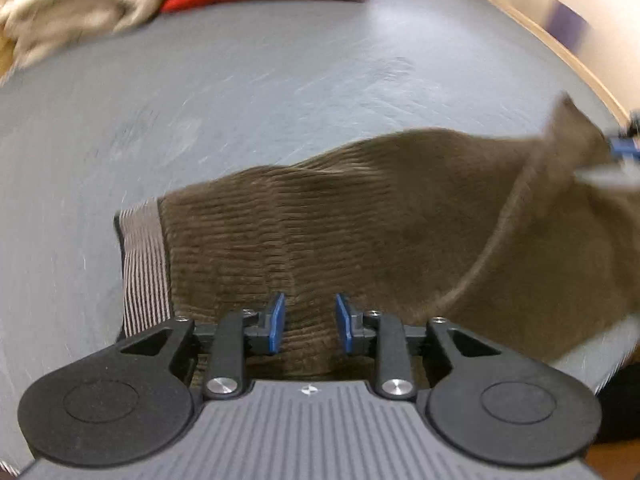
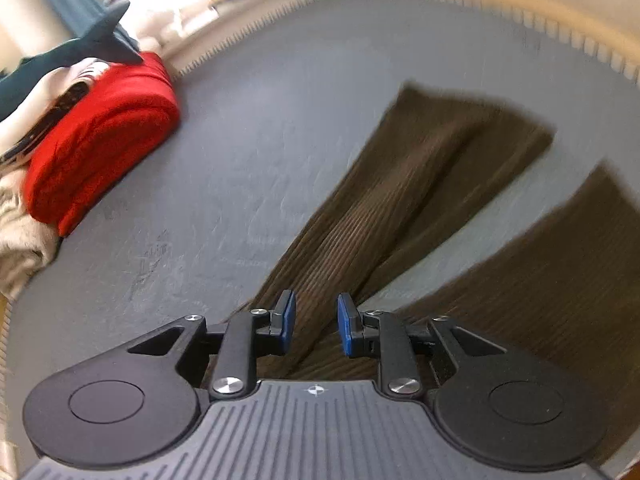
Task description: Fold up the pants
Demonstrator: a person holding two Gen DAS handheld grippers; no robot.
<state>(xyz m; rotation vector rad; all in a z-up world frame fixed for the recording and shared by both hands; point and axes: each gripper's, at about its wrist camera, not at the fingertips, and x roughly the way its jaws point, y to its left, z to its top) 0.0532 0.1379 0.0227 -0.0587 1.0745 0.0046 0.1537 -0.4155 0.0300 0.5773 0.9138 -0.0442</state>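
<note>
Two tongs | left tongs (image 1: pixel 310 322) parted over brown pants (image 1: pixel 360 216) | right tongs (image 2: pixel 316 322) parted over them

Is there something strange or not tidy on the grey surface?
Nothing is spilled or damaged. The brown pants lie unfolded with legs spread apart, and a loose heap of clothes sits at the far left.

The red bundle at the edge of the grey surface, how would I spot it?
Find the big grey surface. At its far left edge a thick, bright red folded cloth lies beside cream fabric. Nothing else there is red, unlike the brown ribbed corduroy pants.
</note>
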